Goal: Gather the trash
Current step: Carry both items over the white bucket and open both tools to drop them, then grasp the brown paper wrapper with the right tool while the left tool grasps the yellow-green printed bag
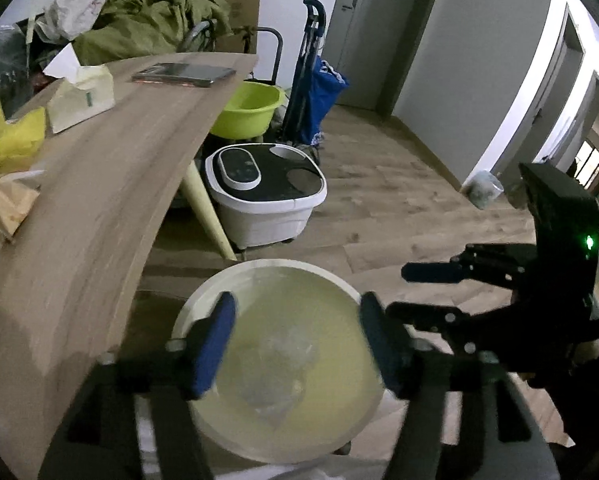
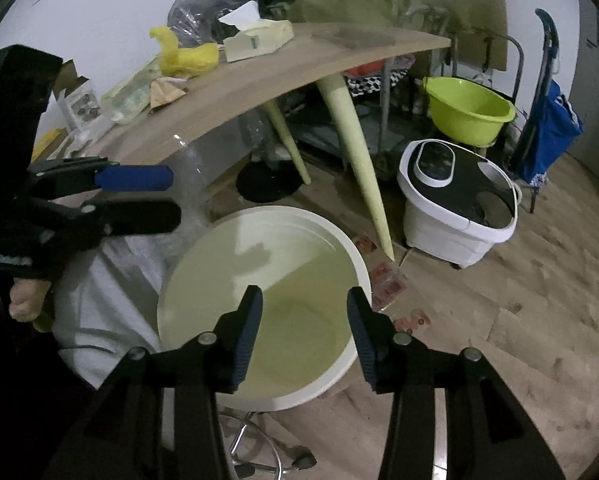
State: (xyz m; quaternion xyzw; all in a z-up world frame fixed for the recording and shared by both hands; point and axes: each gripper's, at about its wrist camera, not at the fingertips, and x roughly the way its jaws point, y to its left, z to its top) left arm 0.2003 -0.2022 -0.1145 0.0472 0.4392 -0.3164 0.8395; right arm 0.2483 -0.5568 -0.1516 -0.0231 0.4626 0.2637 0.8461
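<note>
Both pairs of fingers are parted with nothing pressed between them: the left gripper (image 1: pixel 297 344) stands wide over the bucket (image 1: pixel 259 272), and the right gripper (image 2: pixel 304 336) is spread less far over the same rim. In the left wrist view a clear, crumpled piece of plastic (image 1: pixel 277 376) shows between the blue pads (image 1: pixel 215 344), inside the bucket's mouth and free of both pads; I cannot tell whether it is falling or already lying at the bottom. The right wrist view shows only the pale inside of the bucket there.

A wooden floor (image 2: pixel 519 312) fills the room. The table (image 1: pixel 99 184) runs along the left, its edge just beside the bucket, on pale tapered legs (image 2: pixel 359 152). An olive cloth (image 1: pixel 151 20) is heaped behind it. A white foot bath (image 2: pixel 459 200) sits on the floor beyond the bucket, with a green basin (image 2: pixel 467 112) and a blue trolley bag (image 2: pixel 551 132) further back. On the table lie a tissue box (image 1: pixel 83 96), a yellow bag (image 2: pixel 183 56), a flat dark slab (image 1: pixel 183 74) and some crumpled paper (image 2: pixel 165 92). Small reddish scraps (image 2: pixel 387 284) lie on the floor right beside the bucket.
</note>
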